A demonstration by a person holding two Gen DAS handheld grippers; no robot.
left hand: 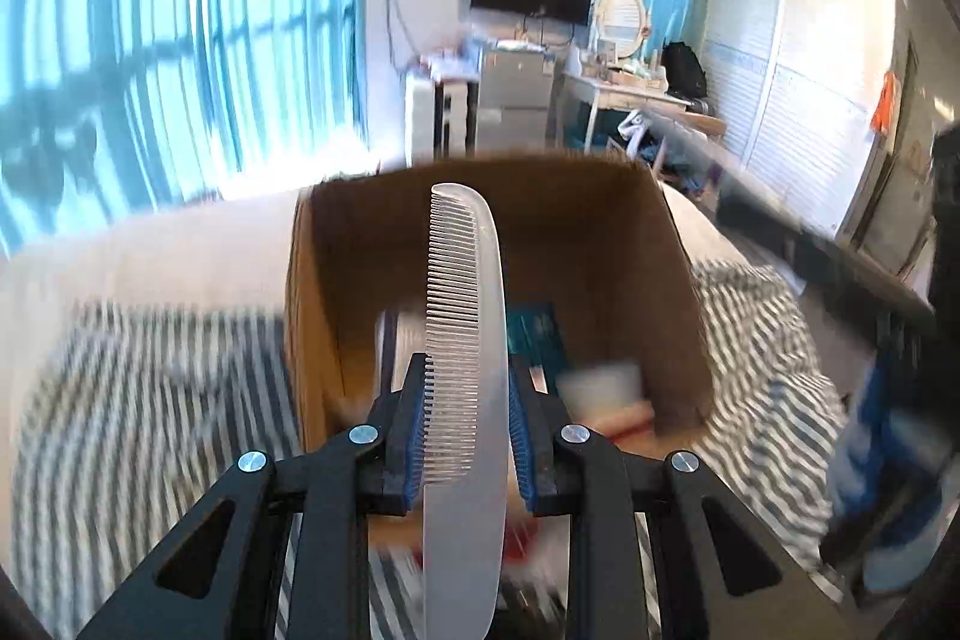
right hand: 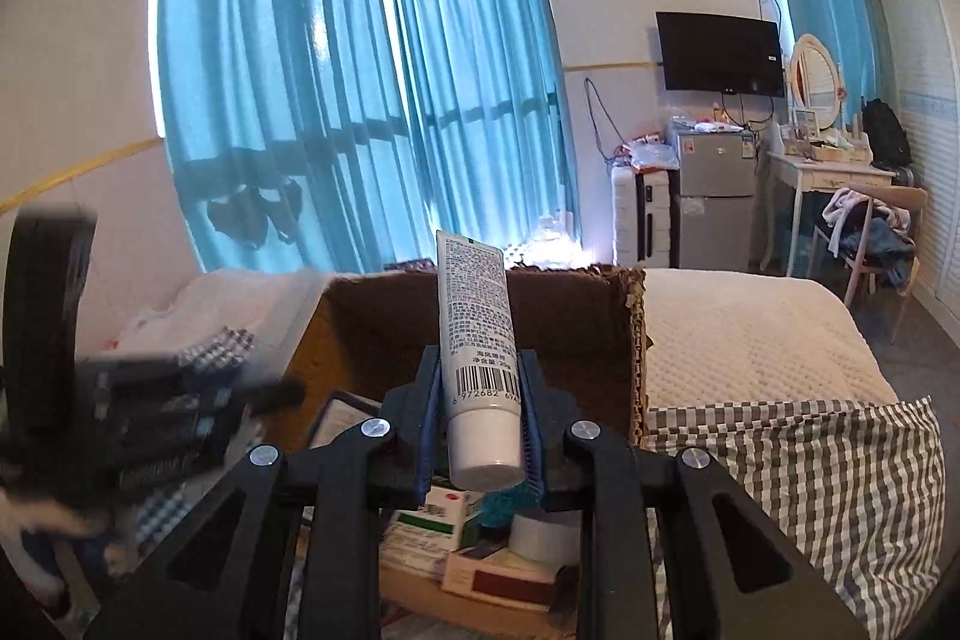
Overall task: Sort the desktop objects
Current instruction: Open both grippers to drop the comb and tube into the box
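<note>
The left gripper [left hand: 467, 427] is clamping a translucent white comb [left hand: 465, 340] between its blue pads [left hand: 521, 436], and the comb is standing upright along the fingers, with its teeth turned to the left. In this view the comb is hanging in front of the open mouth of a brown cardboard box [left hand: 600, 232], which is sitting on a bed covered with a grey and white checked blanket [left hand: 150, 400]. The picture is strongly blurred, so the things lying in the box are showing only as pale and dark shapes. The right gripper [right hand: 480, 424] is squeezing a white tube [right hand: 477, 340] with a barcode, cap end toward the camera and flat end pointing up, and it is also hovering above the same box [right hand: 372, 316]. Under this gripper several things are already lying in the box: a few small cartons [right hand: 432, 526], a white roll [right hand: 543, 535] and something teal [right hand: 501, 502], which I cannot name. At the left edge of the right wrist view a dark blurred device [right hand: 138, 418] is showing, probably the other gripper. To my judgement, the sorting is already well advanced, because the box is holding a number of items, and both hands are now bringing two more things over it. What is left here is to lower the comb and the tube into the box and to let them go. How many objects are still waiting outside the box I cannot tell, since no desk surface is showing in either view.
</note>
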